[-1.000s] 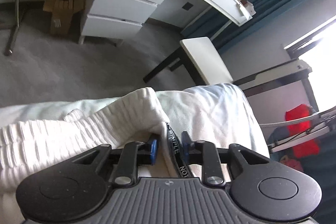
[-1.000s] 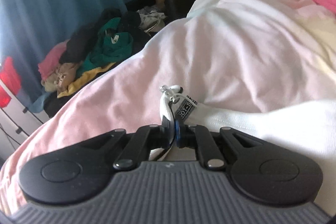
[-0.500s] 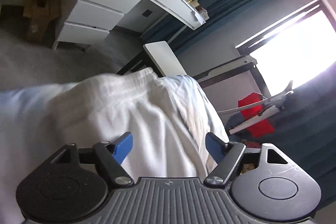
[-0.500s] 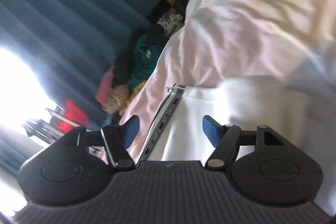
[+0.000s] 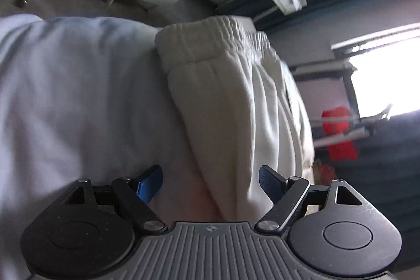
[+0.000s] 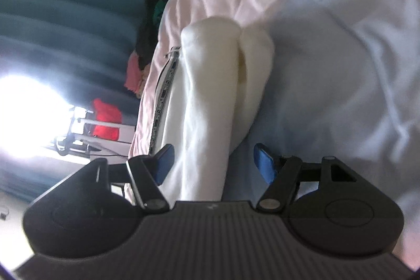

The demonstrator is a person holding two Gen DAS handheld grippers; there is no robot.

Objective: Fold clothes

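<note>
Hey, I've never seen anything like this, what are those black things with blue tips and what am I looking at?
Those are two hand-held grippers, each with a camera looking along its fingers. One picture comes from the left gripper, the other from the right gripper. Both look down on a bed where white trousers lie folded, elastic waistband at the far end in the left view. Neither gripper holds anything: the blue pads stand apart over the cloth, the left ones spreading a little wider. A heap of clothes lies beyond.

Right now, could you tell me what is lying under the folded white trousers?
The white trousers rest on the pale duvet, which spreads out around them. Whatever lies beneath the duvet is covered and cannot be seen.
</note>
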